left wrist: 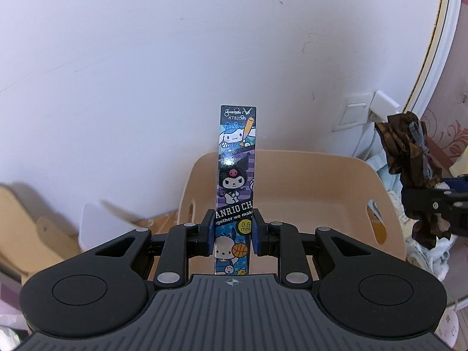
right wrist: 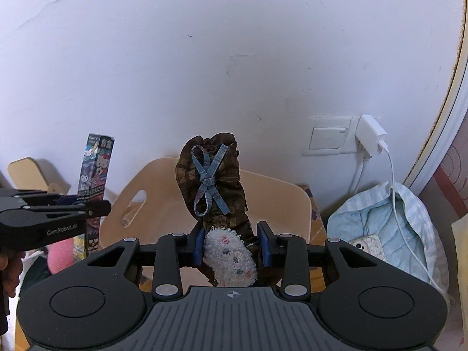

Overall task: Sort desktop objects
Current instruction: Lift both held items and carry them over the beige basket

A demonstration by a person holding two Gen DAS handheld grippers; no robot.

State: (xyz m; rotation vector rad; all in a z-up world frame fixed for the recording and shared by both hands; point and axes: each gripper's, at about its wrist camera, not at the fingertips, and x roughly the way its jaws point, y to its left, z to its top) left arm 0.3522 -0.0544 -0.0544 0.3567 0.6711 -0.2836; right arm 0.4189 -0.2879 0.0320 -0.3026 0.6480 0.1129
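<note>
My left gripper (left wrist: 232, 228) is shut on a tall narrow cartoon-printed pen box (left wrist: 237, 158), held upright in front of a beige plastic basket (left wrist: 321, 181). My right gripper (right wrist: 232, 244) is shut on a brown plaid fabric scrunchie with a blue ribbon bow and a white fluffy part (right wrist: 216, 181), held above the same basket (right wrist: 280, 204). The left gripper (right wrist: 46, 213) and its pen box (right wrist: 95, 169) show at the left of the right wrist view. The right gripper (left wrist: 433, 204) with the scrunchie (left wrist: 409, 152) shows at the right edge of the left wrist view.
A white wall stands close behind. A wall socket with a white charger (right wrist: 371, 139) and cable is at the right, above a pale blue bag (right wrist: 389, 228) holding a phone (right wrist: 367, 244). A pink object (right wrist: 60, 256) lies lower left. Cardboard pieces (left wrist: 32, 222) sit at the left.
</note>
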